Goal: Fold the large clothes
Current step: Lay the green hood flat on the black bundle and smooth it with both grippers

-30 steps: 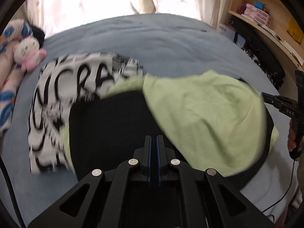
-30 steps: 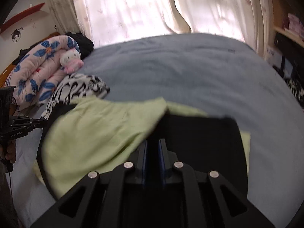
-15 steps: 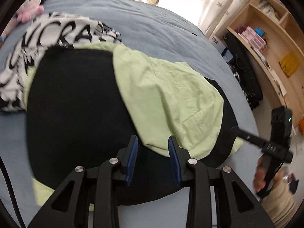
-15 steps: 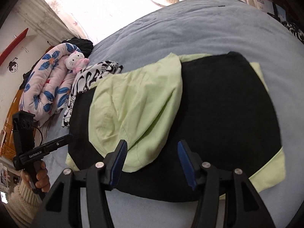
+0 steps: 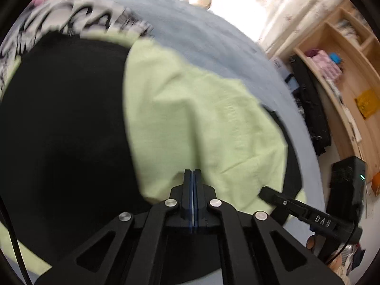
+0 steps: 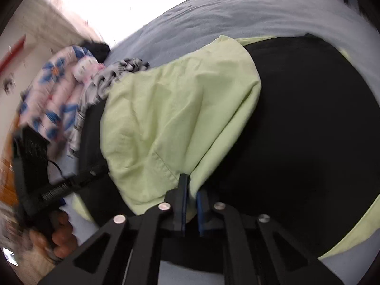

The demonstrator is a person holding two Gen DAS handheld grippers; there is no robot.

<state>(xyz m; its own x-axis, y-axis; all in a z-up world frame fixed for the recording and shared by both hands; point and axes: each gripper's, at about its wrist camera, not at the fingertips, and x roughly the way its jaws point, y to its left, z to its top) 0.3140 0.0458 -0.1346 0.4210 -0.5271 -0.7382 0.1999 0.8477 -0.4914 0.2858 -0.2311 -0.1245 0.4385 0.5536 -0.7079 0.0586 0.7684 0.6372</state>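
garments 2: green/black, b&w print | plush toy 1 | bed 1

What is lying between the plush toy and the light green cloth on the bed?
The crumpled black-and-white printed garment lies between the plush toy and the light green cloth. The right wrist view shows this.

Support: a bed covered in grey-blue bedding was seen; the cover was lightly creased
Centre: a black and light-green garment was spread flat on the bed; a green flap was folded over the black part
Far-left side: a black-and-white lettered garment was laid just beside it; a floral quilt and a plush toy were placed beyond
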